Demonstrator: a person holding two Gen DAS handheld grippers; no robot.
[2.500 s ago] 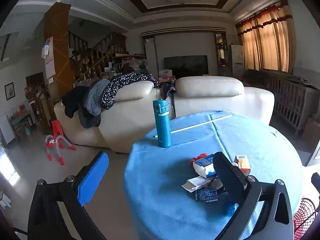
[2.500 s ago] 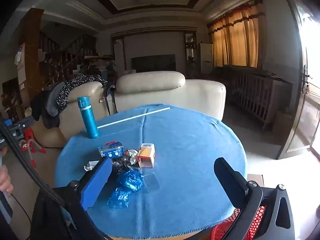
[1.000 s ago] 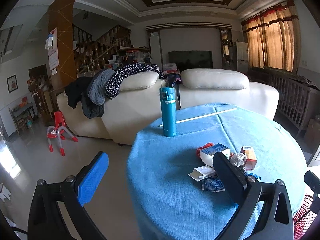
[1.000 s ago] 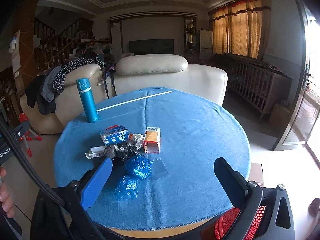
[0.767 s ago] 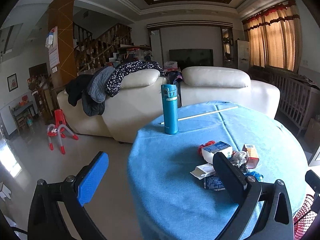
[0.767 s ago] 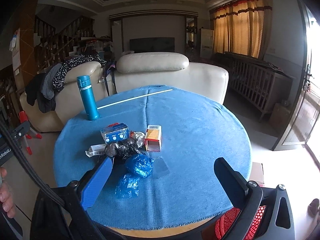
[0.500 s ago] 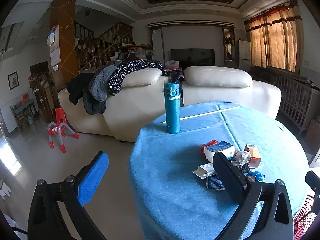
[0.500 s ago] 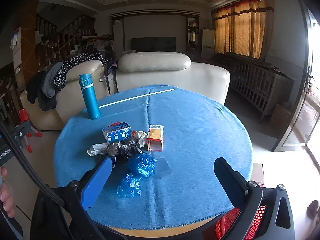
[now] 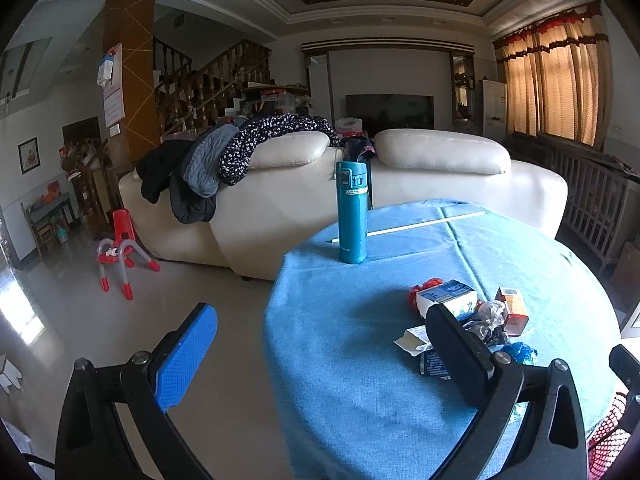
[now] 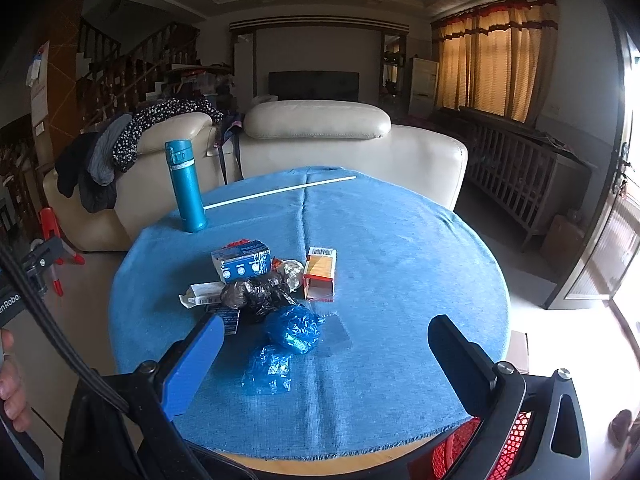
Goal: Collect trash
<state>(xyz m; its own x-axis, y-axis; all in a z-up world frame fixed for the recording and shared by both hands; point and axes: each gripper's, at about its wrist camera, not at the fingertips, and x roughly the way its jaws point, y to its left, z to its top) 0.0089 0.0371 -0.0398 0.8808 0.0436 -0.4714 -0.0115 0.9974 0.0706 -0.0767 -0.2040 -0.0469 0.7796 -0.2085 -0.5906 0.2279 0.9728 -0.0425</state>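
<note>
Both of your grippers hang at the near edge of the round table with the blue tablecloth (image 10: 400,248), and neither holds anything. Your right gripper (image 10: 324,356) has its fingers spread wide with nothing between them. Your left gripper (image 9: 320,344) is just as wide apart, most of its gap over bare floor off the table's left edge.

The trash sits in one loose heap ahead of your right gripper, slightly toward its blue finger. Nearest that finger is a flattened blue plastic wrapper (image 10: 267,370), and just beyond it a crumpled blue plastic ball (image 10: 295,328). Behind those lie a black crumpled bag (image 10: 256,294), a white flattened carton (image 10: 202,294), a blue-and-white box (image 10: 242,266) and an orange box with a barcode (image 10: 320,270). From your left gripper the same heap (image 9: 472,312) lies off by its black finger, partly hidden behind it.

A red mesh basket (image 10: 516,436) shows below the table edge under your right gripper's black finger; that looks like where the trash belongs, which would explain standing on this side.

The teal flask (image 10: 186,186) and the long white stick (image 10: 280,191) stand well beyond the heap and look like keepers, not trash.

I'd judge nothing collected yet. The blue ball is your easiest first pick: tall, soft, and clear of the boxes.
</note>
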